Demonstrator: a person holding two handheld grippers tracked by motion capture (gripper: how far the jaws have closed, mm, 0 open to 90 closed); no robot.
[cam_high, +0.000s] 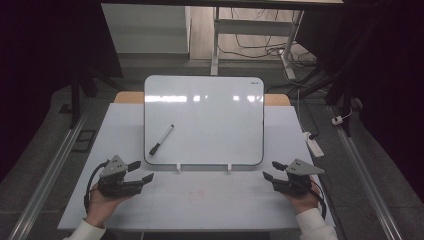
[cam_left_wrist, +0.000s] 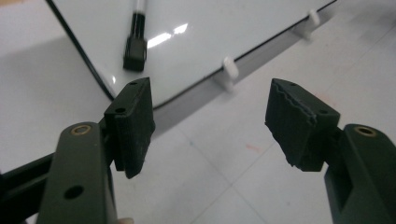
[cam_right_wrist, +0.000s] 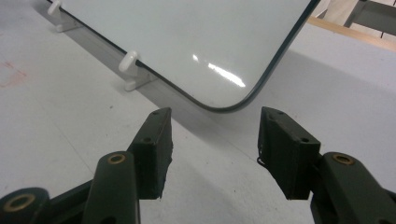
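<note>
A blank whiteboard (cam_high: 215, 117) lies on the white table, propped on two small white clips (cam_high: 178, 167). On its lower left part rests a marker (cam_high: 161, 140) with a black cap, lying diagonally. My left gripper (cam_high: 141, 171) rests open near the board's front left corner, nothing between its jaws; in the left gripper view the marker's cap (cam_left_wrist: 135, 51) sits just beyond them. My right gripper (cam_high: 270, 170) is open by the front right corner, and the right gripper view shows that rounded corner (cam_right_wrist: 224, 105) between the jaws, farther off.
The white table surface (cam_high: 200, 195) has a faint red smudge (cam_high: 196, 194) in front of the board. A white power strip (cam_high: 315, 145) lies off the table's right edge. Desk legs and cables (cam_high: 260, 47) stand on the floor behind.
</note>
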